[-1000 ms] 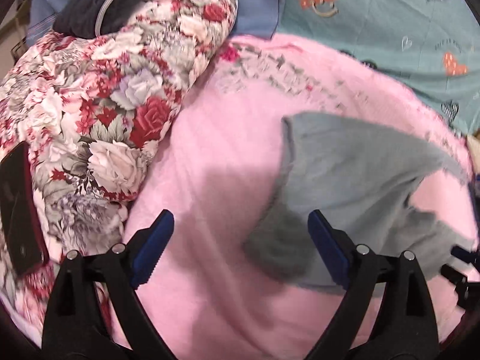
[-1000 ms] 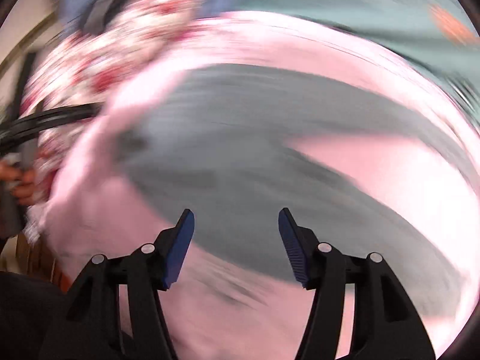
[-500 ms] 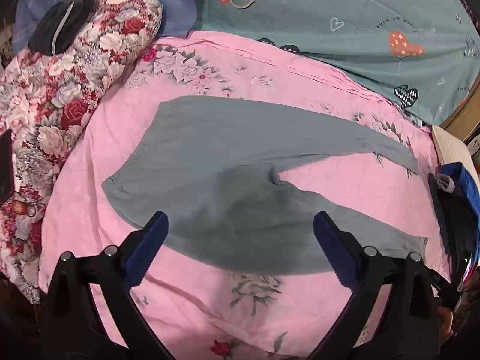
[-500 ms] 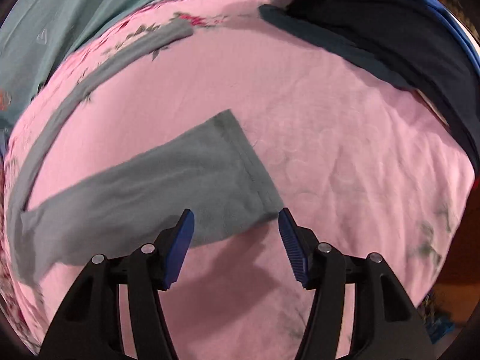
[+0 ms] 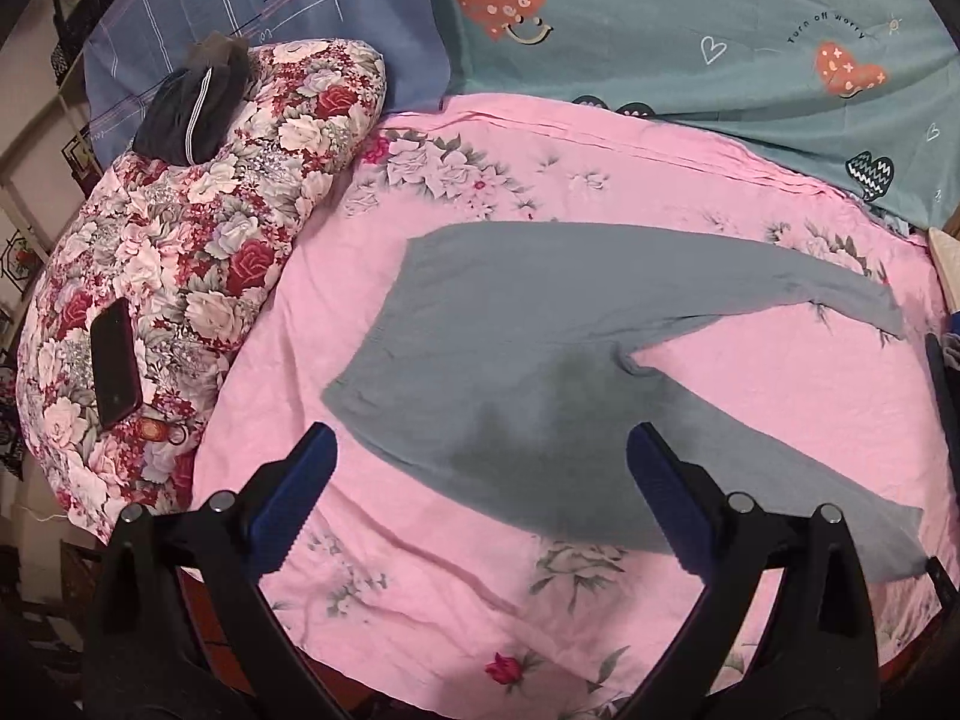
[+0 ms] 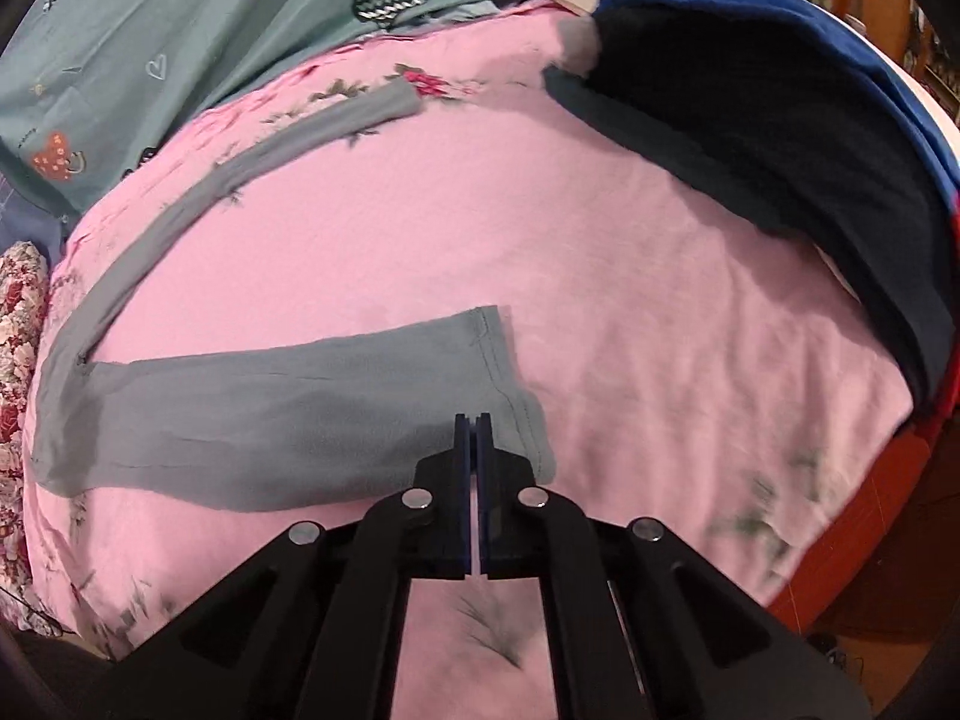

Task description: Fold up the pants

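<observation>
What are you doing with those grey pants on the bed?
Someone is getting ready to fold them. The grey pants lie spread flat on the pink sheet, legs apart. The right tongs are closed on the cuff of the near leg. The left tongs are open above the waist end, touching nothing. No fold is made yet.

Bed, pink floral sheet (image 5: 456, 564); grey pants (image 5: 540, 324) flat mid-frame, floral quilt (image 5: 198, 252) left, teal pillow (image 5: 690, 30) top.
</observation>
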Tool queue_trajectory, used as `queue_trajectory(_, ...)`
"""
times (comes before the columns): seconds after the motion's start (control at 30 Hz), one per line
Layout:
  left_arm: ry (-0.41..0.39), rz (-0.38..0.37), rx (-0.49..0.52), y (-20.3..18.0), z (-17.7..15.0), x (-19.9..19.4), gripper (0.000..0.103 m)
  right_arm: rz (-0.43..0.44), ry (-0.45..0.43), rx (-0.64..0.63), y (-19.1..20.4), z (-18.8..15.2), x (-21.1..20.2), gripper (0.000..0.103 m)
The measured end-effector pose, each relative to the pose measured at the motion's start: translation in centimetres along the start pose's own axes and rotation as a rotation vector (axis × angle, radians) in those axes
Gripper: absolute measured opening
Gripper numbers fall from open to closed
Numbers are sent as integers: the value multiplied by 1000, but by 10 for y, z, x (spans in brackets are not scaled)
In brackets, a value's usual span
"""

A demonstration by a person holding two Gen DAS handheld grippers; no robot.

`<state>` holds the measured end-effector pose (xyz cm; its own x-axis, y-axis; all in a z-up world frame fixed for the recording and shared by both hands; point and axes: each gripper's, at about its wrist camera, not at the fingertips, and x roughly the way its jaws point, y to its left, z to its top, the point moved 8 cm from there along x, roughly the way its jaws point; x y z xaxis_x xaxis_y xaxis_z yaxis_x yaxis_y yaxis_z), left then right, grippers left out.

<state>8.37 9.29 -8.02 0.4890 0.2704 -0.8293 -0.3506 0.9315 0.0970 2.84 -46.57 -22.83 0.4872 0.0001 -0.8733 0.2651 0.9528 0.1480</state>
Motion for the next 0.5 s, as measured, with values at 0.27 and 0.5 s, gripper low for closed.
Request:
queue_trajectory(0.27,44,-39,80,-10,12,28,99,-98,68,70,-7,-21,16,11)
queue_trajectory(0.5,59,-128,167,-14,37,75,100,-261,-106,125,15,41,-30,44)
